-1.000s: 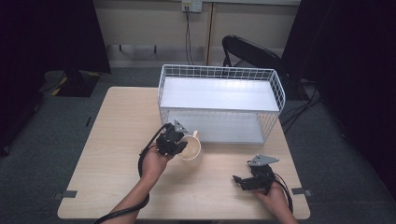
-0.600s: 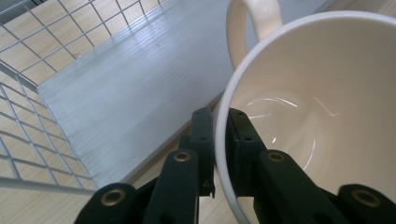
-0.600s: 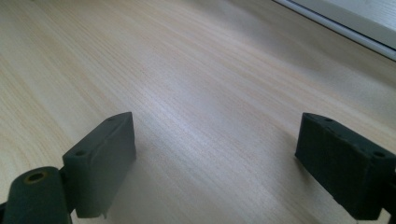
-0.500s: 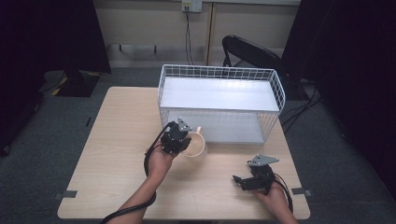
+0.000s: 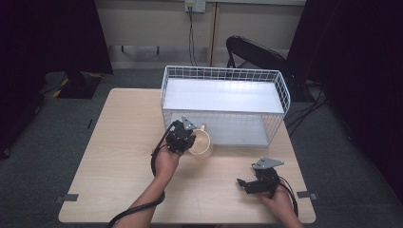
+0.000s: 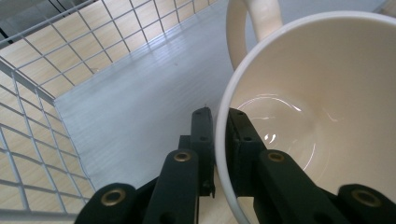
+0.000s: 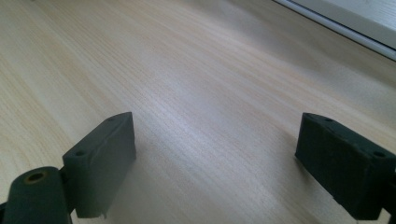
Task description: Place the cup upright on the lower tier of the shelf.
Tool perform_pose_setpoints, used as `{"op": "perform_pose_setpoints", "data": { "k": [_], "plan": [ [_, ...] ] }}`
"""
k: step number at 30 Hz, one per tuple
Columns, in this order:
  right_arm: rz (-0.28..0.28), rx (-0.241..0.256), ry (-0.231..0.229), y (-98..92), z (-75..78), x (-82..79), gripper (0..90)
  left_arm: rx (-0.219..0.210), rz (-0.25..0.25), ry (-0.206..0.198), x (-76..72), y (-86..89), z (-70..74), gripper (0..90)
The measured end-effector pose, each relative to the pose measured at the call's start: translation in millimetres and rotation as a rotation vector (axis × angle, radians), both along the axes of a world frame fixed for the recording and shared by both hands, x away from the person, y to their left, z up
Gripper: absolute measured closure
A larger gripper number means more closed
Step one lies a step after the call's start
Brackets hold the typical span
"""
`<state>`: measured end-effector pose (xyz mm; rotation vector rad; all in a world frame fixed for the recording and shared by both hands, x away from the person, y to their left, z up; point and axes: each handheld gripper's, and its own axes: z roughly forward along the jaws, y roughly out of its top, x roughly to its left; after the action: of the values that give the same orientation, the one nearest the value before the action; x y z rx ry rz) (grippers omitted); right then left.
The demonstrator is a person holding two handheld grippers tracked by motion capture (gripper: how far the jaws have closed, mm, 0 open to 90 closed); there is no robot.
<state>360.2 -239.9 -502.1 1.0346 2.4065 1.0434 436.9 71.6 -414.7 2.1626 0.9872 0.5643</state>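
Note:
A cream mug [image 5: 201, 142] hangs at the open front of the white wire basket [image 5: 223, 76], near its lower left corner. My left gripper [image 5: 183, 135] is shut on the mug's rim. In the left gripper view the rim of the mug [image 6: 322, 112] is pinched between the two black jaws of my left gripper [image 6: 220, 140], handle pointing away, with the basket's white floor [image 6: 140, 102] behind it. My right gripper [image 5: 247, 183] rests low over the table's near right part, open; in the right gripper view my right gripper [image 7: 215, 149] has only bare wood between its jaws.
The light wooden table [image 5: 119, 142] carries the two-level wire basket at its back right. A black chair [image 5: 256, 52] stands behind the basket. Tape marks [image 5: 70, 197] sit at the table's near corners. Dark curtains flank the room.
My left gripper has carried the mug forward and a little right, toward the basket's lower opening. The right gripper has stayed put.

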Motion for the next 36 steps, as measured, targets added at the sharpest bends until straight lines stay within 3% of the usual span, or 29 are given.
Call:
{"op": "perform_pose_setpoints", "data": {
  "k": [2,19,22,36],
  "plan": [
    [0.000,0.000,0.000,0.0,0.0,0.0,11.5,-0.018,0.017,-0.007,1.7,-2.7,-1.5,83.0],
    [0.000,-0.001,0.000,-0.1,0.1,-0.2,11.4,-0.016,0.053,-0.019,9.4,-10.3,-6.3,82.9],
    [0.000,-0.002,0.000,-0.1,0.1,-0.2,11.5,-0.035,0.069,-0.024,11.4,-11.1,-6.4,82.9],
    [0.000,-0.002,0.000,-0.1,0.1,-0.2,11.5,-0.005,0.099,-0.060,18.0,-18.2,-5.5,82.9]
  ]
}}
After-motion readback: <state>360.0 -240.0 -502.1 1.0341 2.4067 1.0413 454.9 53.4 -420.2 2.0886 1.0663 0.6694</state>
